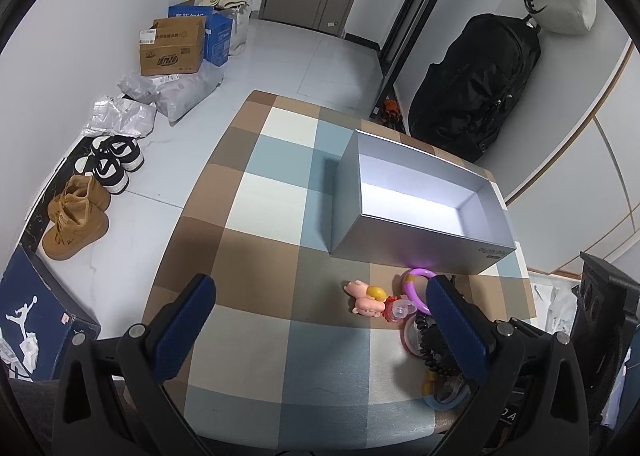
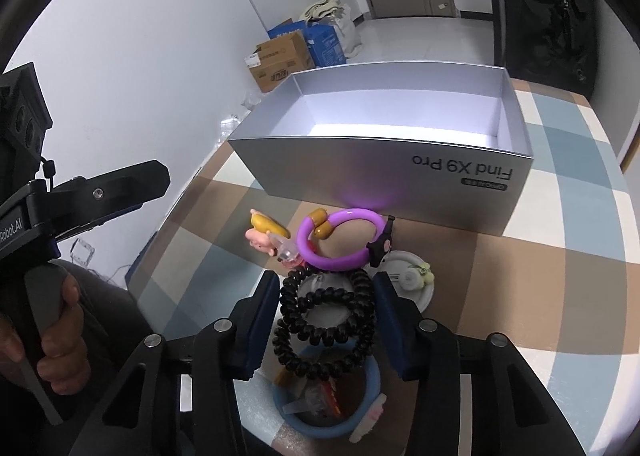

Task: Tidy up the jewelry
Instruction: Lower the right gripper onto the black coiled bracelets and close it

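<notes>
A silver open box (image 1: 408, 232) (image 2: 384, 179) stands on the checked table, its inside bare. In front of it lies a pile of jewelry: a purple bangle (image 1: 414, 288) (image 2: 340, 262), pink pig clips (image 1: 364, 302) (image 2: 258, 242), a black spiral coil band (image 2: 324, 320) (image 1: 430, 352), a blue ring (image 2: 320, 424) and a white round piece (image 2: 408, 280). My right gripper (image 2: 326, 310) is partly closed with its pads on both sides of the black coil band. My left gripper (image 1: 320, 320) is open and empty, its right finger beside the pile.
The checked tablecloth (image 1: 264, 215) covers the table. On the floor at left are shoes (image 1: 76, 215), parcels and cardboard boxes (image 1: 172, 47). A black backpack (image 1: 476, 87) leans at the far right. The hand holding the left gripper's handle (image 2: 60, 332) is in the right wrist view.
</notes>
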`<state>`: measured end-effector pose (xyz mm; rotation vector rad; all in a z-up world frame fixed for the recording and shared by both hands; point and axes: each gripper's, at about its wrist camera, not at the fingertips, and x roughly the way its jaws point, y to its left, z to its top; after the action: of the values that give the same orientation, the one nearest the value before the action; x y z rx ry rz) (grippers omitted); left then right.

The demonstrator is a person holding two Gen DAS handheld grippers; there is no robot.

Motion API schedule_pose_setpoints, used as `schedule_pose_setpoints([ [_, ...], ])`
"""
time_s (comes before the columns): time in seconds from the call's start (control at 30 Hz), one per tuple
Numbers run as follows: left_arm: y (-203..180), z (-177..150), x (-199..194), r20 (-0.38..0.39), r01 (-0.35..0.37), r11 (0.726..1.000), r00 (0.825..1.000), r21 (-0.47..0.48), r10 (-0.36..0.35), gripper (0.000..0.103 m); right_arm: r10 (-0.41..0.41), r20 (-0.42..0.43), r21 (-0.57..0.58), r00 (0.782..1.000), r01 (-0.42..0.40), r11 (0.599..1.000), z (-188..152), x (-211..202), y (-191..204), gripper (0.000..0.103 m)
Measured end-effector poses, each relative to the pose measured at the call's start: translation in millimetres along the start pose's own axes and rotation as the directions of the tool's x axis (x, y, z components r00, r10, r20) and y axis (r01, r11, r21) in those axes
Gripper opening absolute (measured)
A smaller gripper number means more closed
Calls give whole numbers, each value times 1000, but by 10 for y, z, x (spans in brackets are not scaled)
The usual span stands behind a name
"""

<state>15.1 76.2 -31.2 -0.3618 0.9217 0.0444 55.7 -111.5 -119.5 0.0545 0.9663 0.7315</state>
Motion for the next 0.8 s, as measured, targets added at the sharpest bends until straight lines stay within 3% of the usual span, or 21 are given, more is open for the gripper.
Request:
schedule_pose_setpoints([
  [0.53,-134,-100,46,-39,6,999,999,40,-4,102,48,61,50,997,-52,997,-126,-364,-177,43],
  [0.8,-467,-289,120,-143,130,983,983,128,-112,102,34,126,119,991,-49,992,-103,-588,-369,43],
])
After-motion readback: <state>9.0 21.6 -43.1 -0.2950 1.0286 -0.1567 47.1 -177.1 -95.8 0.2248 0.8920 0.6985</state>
